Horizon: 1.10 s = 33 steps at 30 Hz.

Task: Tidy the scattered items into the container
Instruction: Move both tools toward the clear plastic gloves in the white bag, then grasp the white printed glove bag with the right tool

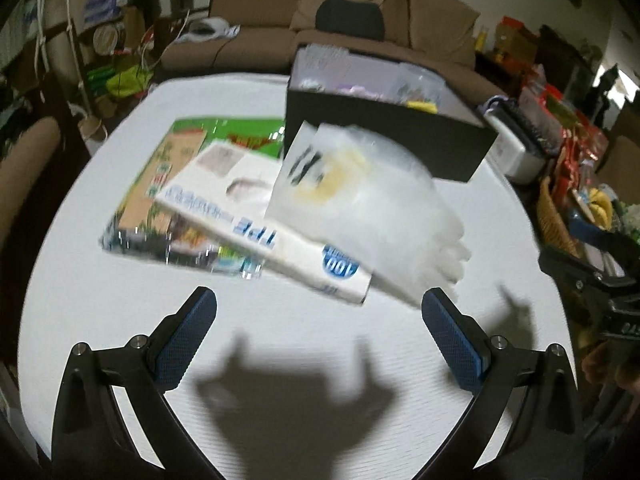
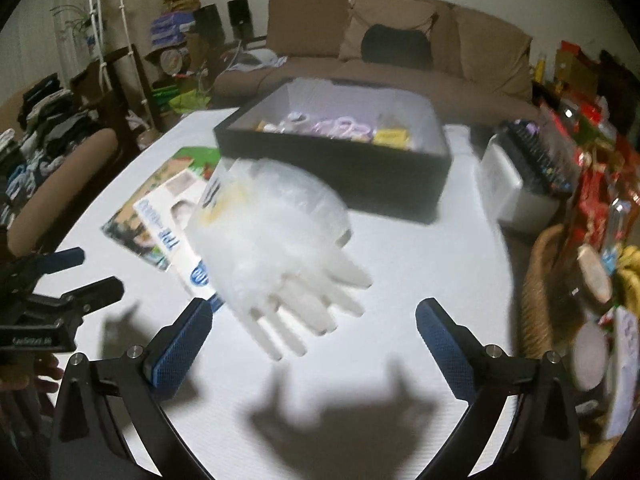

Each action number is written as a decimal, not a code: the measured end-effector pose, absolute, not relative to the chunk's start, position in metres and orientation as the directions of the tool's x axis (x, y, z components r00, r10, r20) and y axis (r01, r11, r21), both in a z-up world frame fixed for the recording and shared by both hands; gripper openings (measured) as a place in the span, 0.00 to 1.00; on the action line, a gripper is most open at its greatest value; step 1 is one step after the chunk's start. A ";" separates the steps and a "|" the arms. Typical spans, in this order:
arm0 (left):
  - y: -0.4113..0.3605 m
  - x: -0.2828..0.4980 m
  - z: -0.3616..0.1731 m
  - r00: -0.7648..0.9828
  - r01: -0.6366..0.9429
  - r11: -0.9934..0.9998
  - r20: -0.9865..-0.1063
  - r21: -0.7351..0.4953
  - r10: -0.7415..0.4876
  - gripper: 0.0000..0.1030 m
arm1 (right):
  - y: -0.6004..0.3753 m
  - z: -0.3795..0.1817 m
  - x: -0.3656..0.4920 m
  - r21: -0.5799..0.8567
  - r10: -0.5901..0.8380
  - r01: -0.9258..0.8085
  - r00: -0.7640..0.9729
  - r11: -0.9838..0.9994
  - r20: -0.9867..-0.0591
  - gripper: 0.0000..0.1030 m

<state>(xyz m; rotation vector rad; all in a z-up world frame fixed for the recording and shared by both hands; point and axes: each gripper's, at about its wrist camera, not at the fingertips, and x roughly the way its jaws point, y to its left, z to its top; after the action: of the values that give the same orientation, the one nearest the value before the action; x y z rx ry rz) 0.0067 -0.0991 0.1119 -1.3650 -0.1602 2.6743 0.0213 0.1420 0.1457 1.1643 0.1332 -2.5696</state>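
A clear plastic pack of gloves (image 1: pixel 360 204) (image 2: pixel 276 248) lies on the white table, partly over a white glove box (image 1: pixel 260 220) (image 2: pixel 172 224), which rests on a green flat packet (image 1: pixel 168 184) (image 2: pixel 176 168). A black open box (image 1: pixel 384 136) (image 2: pixel 340 168) stands behind them with several small items inside. My left gripper (image 1: pixel 320 312) is open and empty, just short of the pile. My right gripper (image 2: pixel 314 320) is open and empty, its fingers either side of the glove fingertips. The right gripper shows at the left view's right edge (image 1: pixel 600 292); the left gripper shows at the right view's left edge (image 2: pixel 60 292).
The white table (image 1: pixel 280 360) (image 2: pixel 420 280) has a white appliance (image 1: pixel 516 148) (image 2: pixel 516 188) and a wicker basket (image 1: pixel 556 220) (image 2: pixel 540 300) with clutter at its right edge. A brown sofa (image 2: pixel 400 40) stands behind. A chair (image 2: pixel 60 192) is at the left.
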 end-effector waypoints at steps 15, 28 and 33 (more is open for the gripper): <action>-0.143 -0.021 0.080 -0.596 -0.017 -0.959 -0.768 -0.282 0.236 1.00 | 0.123 0.112 -0.014 0.125 -0.386 0.437 -0.582 -0.891 -0.716 1.00; -0.142 -0.042 0.083 -0.583 -0.035 -0.927 -0.746 -0.374 0.323 1.00 | 0.030 0.106 -0.129 0.061 -0.472 0.641 -0.494 -0.765 -0.730 0.95; -0.155 -0.041 0.091 -0.591 -0.034 -0.902 -0.719 -0.431 0.366 1.00 | 0.006 0.092 -0.155 0.039 -0.461 0.690 -0.440 -0.723 -0.771 0.93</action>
<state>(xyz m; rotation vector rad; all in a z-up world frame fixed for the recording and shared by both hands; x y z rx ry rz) -0.0406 -0.1551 0.0906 -1.2813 -0.5560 2.5548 -0.1547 0.0057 0.0921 1.0448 0.3699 -2.1729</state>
